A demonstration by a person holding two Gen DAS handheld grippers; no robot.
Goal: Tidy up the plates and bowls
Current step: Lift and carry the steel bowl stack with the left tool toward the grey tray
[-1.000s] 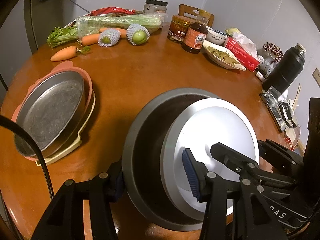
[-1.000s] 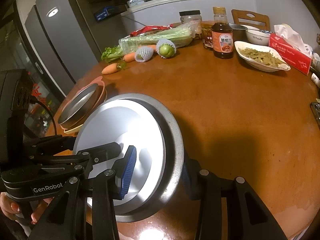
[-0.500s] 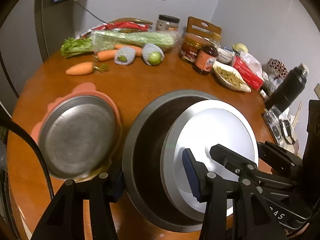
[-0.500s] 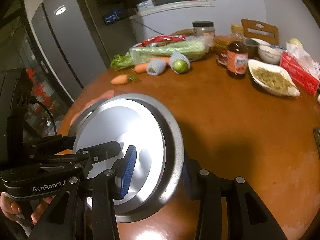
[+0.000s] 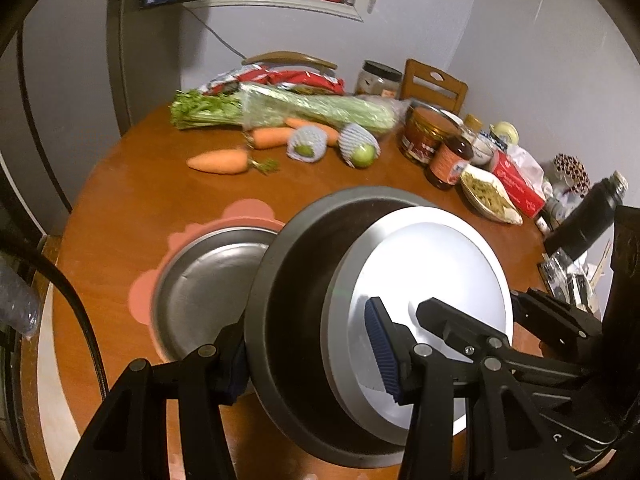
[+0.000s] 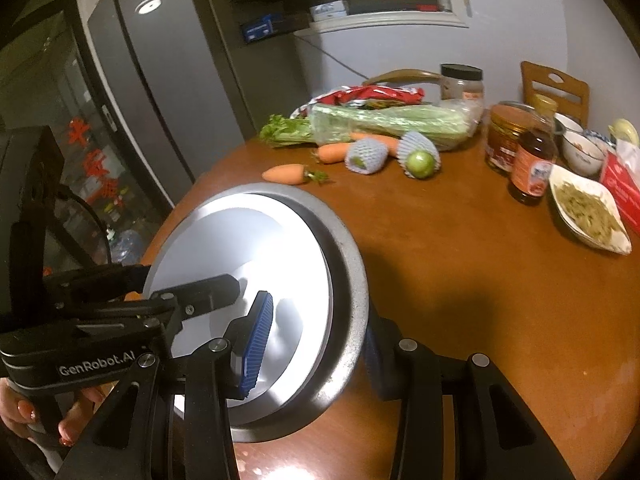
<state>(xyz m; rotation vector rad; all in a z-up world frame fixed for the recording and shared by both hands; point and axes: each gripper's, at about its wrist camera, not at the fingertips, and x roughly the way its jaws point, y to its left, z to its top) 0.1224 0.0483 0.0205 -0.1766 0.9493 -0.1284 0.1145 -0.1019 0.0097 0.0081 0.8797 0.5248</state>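
The steel dish (image 5: 200, 292) on the pink mat (image 5: 240, 210) lies just beyond and to the outer side of the left gripper (image 5: 308, 356), partly under the carried stack, so the left hand is nearer. Both grippers clamp opposite rims of the dark metal basin (image 5: 292, 292), the right gripper (image 6: 316, 340) across from the left, each at a narrow opening. A smooth white plate (image 5: 432, 272) rests tilted inside. All are round and shallow, no long axis; glossy wooden table (image 5: 132, 184) below.
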